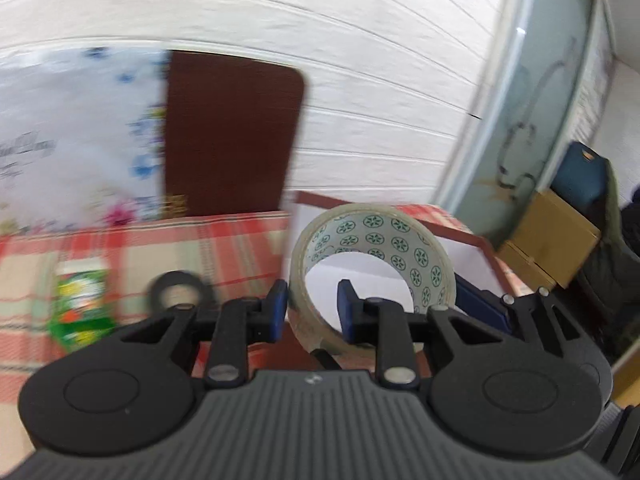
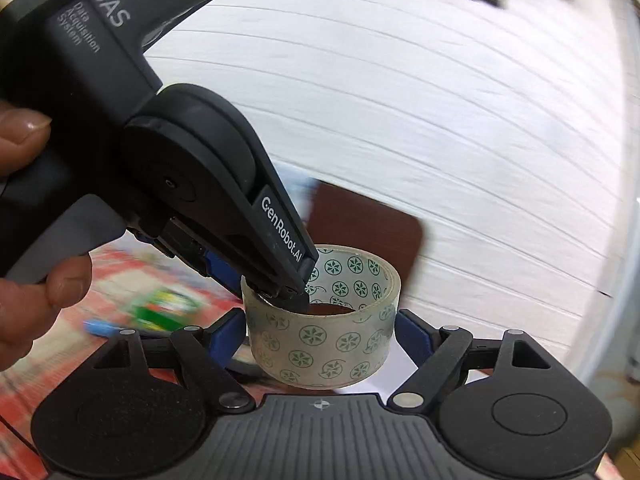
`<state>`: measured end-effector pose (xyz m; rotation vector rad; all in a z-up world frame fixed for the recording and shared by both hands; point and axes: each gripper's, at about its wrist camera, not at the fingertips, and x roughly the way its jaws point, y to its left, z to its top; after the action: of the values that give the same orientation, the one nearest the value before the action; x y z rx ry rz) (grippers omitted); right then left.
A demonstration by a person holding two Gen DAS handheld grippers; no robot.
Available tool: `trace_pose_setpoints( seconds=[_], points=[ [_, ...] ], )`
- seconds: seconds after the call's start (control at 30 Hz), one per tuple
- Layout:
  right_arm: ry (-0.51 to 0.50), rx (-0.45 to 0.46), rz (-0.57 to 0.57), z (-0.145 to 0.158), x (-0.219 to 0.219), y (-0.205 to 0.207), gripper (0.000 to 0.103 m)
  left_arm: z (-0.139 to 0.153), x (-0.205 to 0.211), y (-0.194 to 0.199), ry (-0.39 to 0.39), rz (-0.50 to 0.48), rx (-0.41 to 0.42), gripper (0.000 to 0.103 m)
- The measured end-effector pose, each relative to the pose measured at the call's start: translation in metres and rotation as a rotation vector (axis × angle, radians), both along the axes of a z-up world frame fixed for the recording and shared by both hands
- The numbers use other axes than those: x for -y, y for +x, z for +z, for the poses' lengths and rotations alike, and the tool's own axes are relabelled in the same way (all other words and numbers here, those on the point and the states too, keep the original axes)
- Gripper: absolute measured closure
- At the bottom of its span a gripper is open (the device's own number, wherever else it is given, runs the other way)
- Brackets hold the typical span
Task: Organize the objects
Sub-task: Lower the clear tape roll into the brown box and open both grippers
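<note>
A clear tape roll (image 1: pixel 376 240) with a green flower-printed core hangs above the plaid tablecloth (image 1: pixel 224 248). My left gripper (image 1: pixel 312 308) is shut on the roll's wall, one blue pad inside the ring and one outside. In the right wrist view the left gripper (image 2: pixel 280 292) reaches in from the upper left, held by a hand (image 2: pixel 24 168), and pinches the tape roll (image 2: pixel 320 344) at its rim. My right gripper (image 2: pixel 320 328) stands wide around the roll, its pads close beside the sides without a clear squeeze.
A brown book (image 1: pixel 232 136) leans on the white wall beside a floral sheet (image 1: pixel 80 128). On the cloth lie a green packet (image 1: pixel 82 300), a black tape roll (image 1: pixel 180 292) and a red-rimmed box (image 1: pixel 460 236). Cardboard boxes (image 1: pixel 552 236) and a glass door (image 1: pixel 520 140) stand right.
</note>
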<state>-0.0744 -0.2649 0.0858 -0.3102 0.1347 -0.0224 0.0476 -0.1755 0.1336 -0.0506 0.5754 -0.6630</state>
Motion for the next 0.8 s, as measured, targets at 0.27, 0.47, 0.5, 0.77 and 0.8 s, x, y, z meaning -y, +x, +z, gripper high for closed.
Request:
trace_pose_setpoints(
  seconds=[0.27, 0.47, 0.5, 0.77, 0.8],
  points=[
    [0.097, -0.050, -0.192, -0.003, 0.105, -0.012, 0.023, -0.014, 0.113, -0.003, 0.050, -0.149, -0.024, 0.074],
    [0.167, -0.084, -0.231, -0.009, 0.141, -0.001, 0.023, -0.024, 0.147, 0.015, 0.086, -0.146, -0.024, 0.074],
    [0.173, -0.091, -0.240, -0.011, 0.145, 0.002, 0.023, -0.026, 0.151, 0.017, 0.096, -0.143, -0.026, 0.074],
    [0.193, -0.078, -0.249, -0.015, 0.148, -0.002, 0.025, -0.029, 0.142, 0.012, 0.119, -0.133, -0.026, 0.074],
    [0.193, -0.073, -0.247, -0.014, 0.146, -0.006, 0.025, -0.028, 0.139, 0.011, 0.118, -0.127, -0.027, 0.074]
  ],
)
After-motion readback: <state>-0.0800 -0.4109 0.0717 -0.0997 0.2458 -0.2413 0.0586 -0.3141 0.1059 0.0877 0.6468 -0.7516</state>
